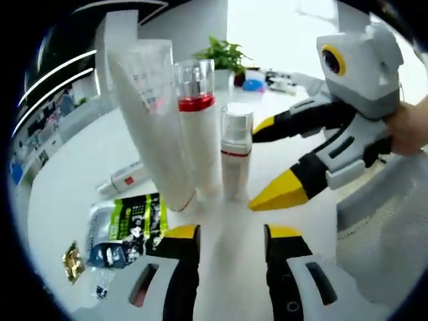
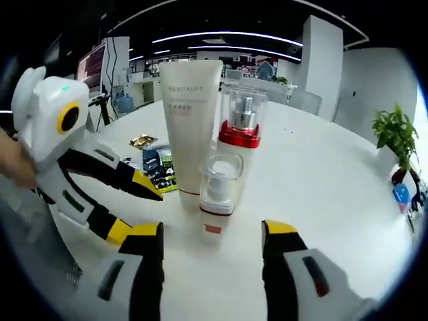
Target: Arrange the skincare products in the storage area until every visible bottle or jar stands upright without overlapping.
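Three skincare things stand up together on the white table (image 2: 334,200).

The big white tube (image 2: 189,120) stands on its cap. Just beside the tube stands the tall bottle (image 2: 239,144) with a red ring, and the small bottle (image 2: 217,197) stands in front of them. One more small tube (image 1: 124,179) lies flat behind the big tube. A green packet (image 1: 127,227) lies flat near the big tube. The right gripper (image 2: 212,234) has its fingers spread wide, holding nothing, near the small bottle. The left gripper (image 1: 231,234) is spread too, empty.

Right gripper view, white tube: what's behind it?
Behind the white tube lies a green-black sachet, partly covered. The red-collared pump bottle stands beside it. Anything directly behind is hidden.
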